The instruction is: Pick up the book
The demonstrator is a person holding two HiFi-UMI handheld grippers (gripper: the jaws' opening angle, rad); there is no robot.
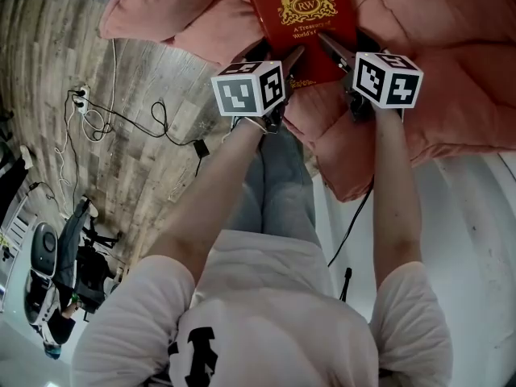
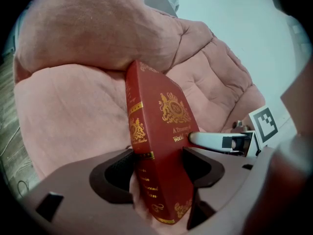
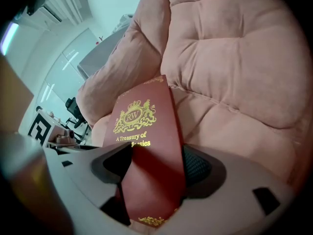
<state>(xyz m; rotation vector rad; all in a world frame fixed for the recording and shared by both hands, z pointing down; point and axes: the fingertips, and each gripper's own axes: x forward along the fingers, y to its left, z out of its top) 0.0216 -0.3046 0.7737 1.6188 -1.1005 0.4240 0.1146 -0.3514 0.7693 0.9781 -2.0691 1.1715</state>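
Red gold-crested book (image 1: 302,14) on pink cushion (image 1: 451,31)

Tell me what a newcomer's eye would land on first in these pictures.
First comes the red book with its gold crest, at the top of the head view against the big pink cushion. Next come the left gripper and right gripper, each with a black-and-white marker cube. They reach in from below, and the book's near end stands between the jaws of both.
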